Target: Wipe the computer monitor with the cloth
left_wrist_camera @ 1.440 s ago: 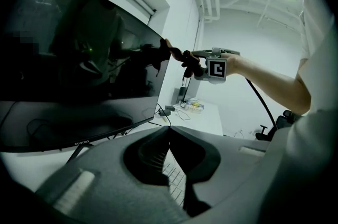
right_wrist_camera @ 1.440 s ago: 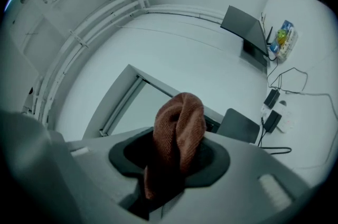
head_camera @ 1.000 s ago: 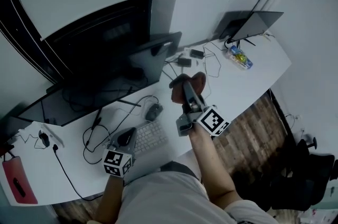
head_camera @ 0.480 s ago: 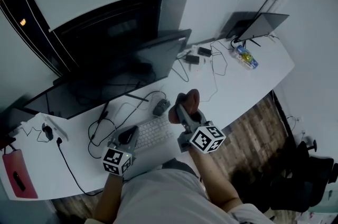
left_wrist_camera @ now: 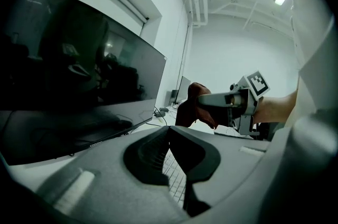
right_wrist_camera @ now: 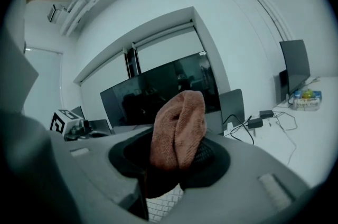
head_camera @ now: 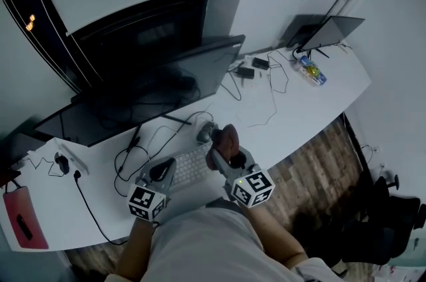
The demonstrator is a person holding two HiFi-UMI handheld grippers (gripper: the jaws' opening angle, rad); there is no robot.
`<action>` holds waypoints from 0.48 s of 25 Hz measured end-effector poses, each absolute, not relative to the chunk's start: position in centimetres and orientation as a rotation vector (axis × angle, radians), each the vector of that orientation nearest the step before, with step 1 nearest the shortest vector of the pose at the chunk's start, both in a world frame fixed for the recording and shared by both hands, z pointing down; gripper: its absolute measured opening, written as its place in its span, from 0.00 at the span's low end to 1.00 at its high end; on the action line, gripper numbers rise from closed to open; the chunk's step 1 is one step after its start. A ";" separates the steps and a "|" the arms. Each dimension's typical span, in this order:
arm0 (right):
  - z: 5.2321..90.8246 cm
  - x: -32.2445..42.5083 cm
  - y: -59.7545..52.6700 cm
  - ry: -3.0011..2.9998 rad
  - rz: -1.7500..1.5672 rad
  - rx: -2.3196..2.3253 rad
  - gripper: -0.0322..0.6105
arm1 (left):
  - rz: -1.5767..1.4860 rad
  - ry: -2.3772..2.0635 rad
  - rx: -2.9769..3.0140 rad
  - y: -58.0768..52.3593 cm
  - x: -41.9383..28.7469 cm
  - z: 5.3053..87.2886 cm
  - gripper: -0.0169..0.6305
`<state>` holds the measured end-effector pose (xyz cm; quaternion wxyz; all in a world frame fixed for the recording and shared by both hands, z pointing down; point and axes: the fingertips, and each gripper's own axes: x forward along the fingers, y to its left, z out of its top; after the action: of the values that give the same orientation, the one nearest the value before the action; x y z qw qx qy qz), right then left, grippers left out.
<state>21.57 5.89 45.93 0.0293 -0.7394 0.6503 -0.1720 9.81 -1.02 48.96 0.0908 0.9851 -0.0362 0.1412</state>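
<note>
- Now we have drawn the right gripper [head_camera: 221, 149] back from the monitor [head_camera: 153, 94], its fingers pinched on the rust-brown cloth [head_camera: 227, 136].
- Our left gripper [head_camera: 162, 172] has its fingers closed on nothing; wiping looks paused.

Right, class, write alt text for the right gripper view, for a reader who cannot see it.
The right hand-held gripper is shut on a folded reddish-brown cloth, which stands up between its jaws. Behind it a wide dark computer monitor stands on a white desk, with cables trailing at right.
</note>
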 end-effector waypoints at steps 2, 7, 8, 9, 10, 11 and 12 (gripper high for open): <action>46.1 20.9 6.0 2.054 -0.496 -2.325 0.29 | 0.418 -0.096 2.941 -0.9 9.5 49.0 0.04; 46.0 20.0 6.3 2.114 -0.457 -2.369 0.29 | 0.418 -0.097 2.964 -0.8 8.7 48.7 0.04; 46.1 19.8 6.4 2.126 -0.453 -2.375 0.29 | 0.416 -0.100 2.966 -0.8 8.5 48.6 0.04; 46.2 19.7 6.5 2.140 -0.445 -2.389 0.29 | 0.416 -0.104 2.967 -0.8 8.4 48.6 0.04; 46.4 19.6 6.6 2.156 -0.432 -2.409 0.29 | 0.419 -0.107 2.969 -0.9 8.3 48.7 0.04; 46.5 19.4 6.8 2.172 -0.419 -2.427 0.29 | 0.421 -0.109 2.970 -0.9 8.1 48.7 0.04; 46.5 19.3 6.9 2.185 -0.409 -2.438 0.29 | 0.422 -0.112 2.973 -0.9 8.0 48.7 0.04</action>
<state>19.25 6.92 46.54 -0.0788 -0.7365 0.6603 -0.1237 8.04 -0.92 48.71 0.0686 0.9871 -0.0372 0.1400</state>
